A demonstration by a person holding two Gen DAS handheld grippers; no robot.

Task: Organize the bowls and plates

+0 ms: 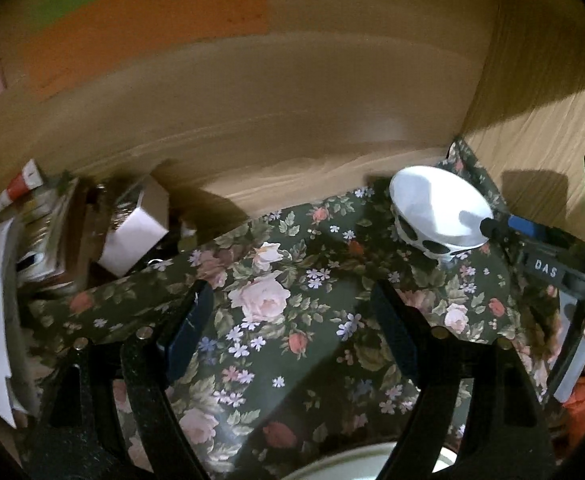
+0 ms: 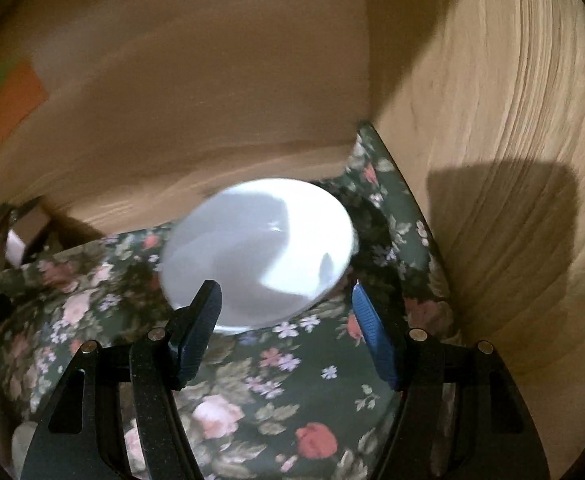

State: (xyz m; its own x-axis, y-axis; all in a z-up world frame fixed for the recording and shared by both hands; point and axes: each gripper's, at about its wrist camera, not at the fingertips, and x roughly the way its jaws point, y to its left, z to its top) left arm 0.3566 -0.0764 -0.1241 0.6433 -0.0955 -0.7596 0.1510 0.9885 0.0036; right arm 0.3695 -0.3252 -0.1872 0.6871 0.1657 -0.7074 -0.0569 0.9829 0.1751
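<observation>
Wide-spread blue pads mark the right gripper (image 2: 284,328), held with nothing clamped just short of a white bowl (image 2: 258,252) that is seen tilted on the floral cloth (image 2: 252,392) near the wooden corner. Fingers of the left gripper (image 1: 292,332) are likewise parted over the cloth, above a plate rim (image 1: 352,462).
</observation>
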